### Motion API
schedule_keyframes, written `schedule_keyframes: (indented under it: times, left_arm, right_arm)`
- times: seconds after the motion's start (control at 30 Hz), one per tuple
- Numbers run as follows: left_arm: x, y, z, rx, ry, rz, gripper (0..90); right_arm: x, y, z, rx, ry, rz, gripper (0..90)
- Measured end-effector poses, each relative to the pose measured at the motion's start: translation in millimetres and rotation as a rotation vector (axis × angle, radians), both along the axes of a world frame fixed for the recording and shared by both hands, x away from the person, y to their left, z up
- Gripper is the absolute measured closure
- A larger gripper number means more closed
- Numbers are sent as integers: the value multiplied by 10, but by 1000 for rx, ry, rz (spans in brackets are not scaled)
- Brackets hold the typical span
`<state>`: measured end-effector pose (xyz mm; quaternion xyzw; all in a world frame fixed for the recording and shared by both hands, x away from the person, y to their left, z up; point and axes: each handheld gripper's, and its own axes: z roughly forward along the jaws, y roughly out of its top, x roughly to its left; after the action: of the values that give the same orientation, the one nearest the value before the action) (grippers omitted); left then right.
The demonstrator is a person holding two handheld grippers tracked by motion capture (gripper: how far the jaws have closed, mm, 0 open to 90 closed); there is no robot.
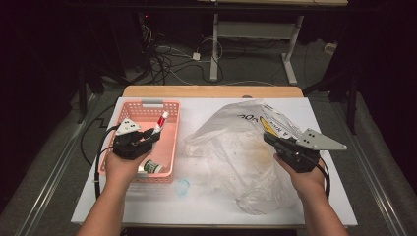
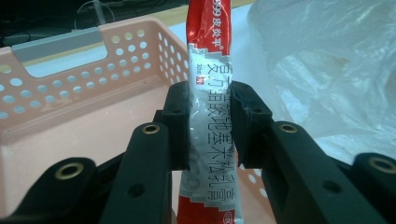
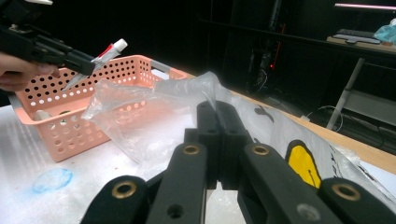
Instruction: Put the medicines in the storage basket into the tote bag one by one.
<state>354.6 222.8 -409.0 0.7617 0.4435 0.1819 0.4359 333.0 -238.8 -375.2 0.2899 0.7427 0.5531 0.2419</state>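
A red and white tube (image 1: 160,122) with a white cap is held above the pink basket (image 1: 147,105). My left gripper (image 1: 152,133) is shut on it. In the left gripper view the pads (image 2: 180,123) press both sides of the tube (image 2: 208,84) around its middle, with the basket wall (image 2: 56,107) behind. My right gripper (image 1: 267,137) rests at the right side of a crumpled clear plastic bag (image 1: 236,147). In the right gripper view its jaws (image 3: 217,109) are shut, with a fold of the bag (image 3: 135,121) pinched at their tips. The tube (image 3: 105,53) also shows there, over the basket (image 3: 56,126).
A small green and white container (image 1: 153,167) lies in the basket's near end. A blue smudge (image 1: 183,187) marks the white table cover (image 1: 147,206) in front of the basket. Beyond the table's far edge are a desk frame (image 1: 214,49) and floor cables.
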Motion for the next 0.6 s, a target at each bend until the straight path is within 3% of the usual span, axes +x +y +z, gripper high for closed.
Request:
schedule_keyframes:
  times: [0.33,0.6]
  left_arm:
    - [-239,-5,27,-66,-54,-10,688]
    - [-477,-99,101,-40,-94,-53,687]
  right_arm:
    - [-2,-6,3,17,3,-11,900]
    - [-14,-15,25,12,-7,0,900]
